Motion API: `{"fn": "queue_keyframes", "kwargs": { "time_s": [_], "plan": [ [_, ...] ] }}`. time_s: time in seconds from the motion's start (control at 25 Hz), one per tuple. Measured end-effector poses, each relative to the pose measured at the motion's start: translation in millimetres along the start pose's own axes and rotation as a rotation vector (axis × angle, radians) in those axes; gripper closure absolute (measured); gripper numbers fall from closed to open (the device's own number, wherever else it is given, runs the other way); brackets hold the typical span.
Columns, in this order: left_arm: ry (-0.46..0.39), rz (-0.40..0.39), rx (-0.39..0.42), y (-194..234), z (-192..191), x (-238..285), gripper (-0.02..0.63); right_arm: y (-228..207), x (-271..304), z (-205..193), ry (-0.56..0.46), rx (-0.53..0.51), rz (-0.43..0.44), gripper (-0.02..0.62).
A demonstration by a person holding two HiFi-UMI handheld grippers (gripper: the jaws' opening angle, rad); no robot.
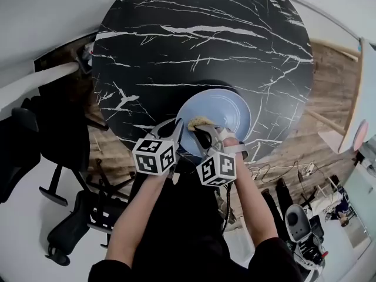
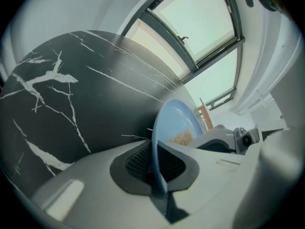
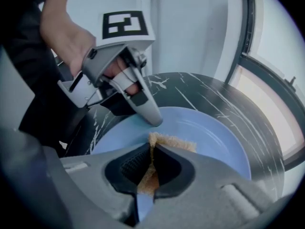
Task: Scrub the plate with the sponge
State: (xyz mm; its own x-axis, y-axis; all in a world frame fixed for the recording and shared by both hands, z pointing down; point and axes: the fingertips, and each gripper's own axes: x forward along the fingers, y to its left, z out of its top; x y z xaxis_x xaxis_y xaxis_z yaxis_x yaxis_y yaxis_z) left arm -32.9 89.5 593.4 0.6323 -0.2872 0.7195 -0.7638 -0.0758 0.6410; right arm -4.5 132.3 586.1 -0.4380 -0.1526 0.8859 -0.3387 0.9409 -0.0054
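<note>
A light blue plate (image 1: 220, 113) lies near the front edge of the round black marble table (image 1: 200, 40). My left gripper (image 1: 178, 132) is shut on the plate's near-left rim. In the left gripper view the plate's rim (image 2: 157, 161) runs edge-on between the pads of the left gripper (image 2: 157, 159). My right gripper (image 1: 208, 135) is shut on a tan sponge (image 1: 200, 122) that rests on the plate's near part. In the right gripper view the sponge (image 3: 167, 141) sticks out past the right gripper (image 3: 151, 163) onto the plate (image 3: 214, 137), just below the left gripper (image 3: 153, 120).
A black office chair (image 1: 35, 151) stands at the left of the table. Cables (image 1: 282, 170) and a grey device (image 1: 296, 221) lie on the wooden floor at the right. A large window (image 2: 200, 18) is beyond the table.
</note>
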Motion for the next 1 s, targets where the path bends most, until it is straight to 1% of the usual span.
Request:
{"fn": "queue_keyframes", "kwargs": {
  "time_s": [0.16,0.28,0.36,0.48,0.56,0.76,0.92,1.0],
  "plan": [
    [0.000,-0.001,-0.001,0,0,0,0.591,43,-2,-5,0.014,-0.029,0.096,0.572],
    [0.000,-0.005,-0.001,0,0,0,0.591,65,-6,-11,0.021,-0.019,0.157,0.572],
    [0.001,-0.008,0.000,1,0,0,0.591,69,-10,-17,0.030,-0.008,0.190,0.572],
    [0.003,-0.010,0.004,0,-1,0,0.591,60,-12,-25,0.034,0.017,0.213,0.572],
    [0.006,-0.006,0.015,0,-1,0,0.591,46,-14,-27,0.023,0.050,0.207,0.572],
    [0.013,-0.004,0.032,-2,0,0,0.591,-5,-16,-23,0.004,0.090,0.121,0.572],
    [0.013,-0.002,0.037,-2,0,1,0.591,-40,-15,-20,-0.014,0.096,0.062,0.572],
    [0.012,-0.001,0.038,-2,0,1,0.591,-56,-16,-17,-0.031,0.125,0.037,0.572]
  ]
}}
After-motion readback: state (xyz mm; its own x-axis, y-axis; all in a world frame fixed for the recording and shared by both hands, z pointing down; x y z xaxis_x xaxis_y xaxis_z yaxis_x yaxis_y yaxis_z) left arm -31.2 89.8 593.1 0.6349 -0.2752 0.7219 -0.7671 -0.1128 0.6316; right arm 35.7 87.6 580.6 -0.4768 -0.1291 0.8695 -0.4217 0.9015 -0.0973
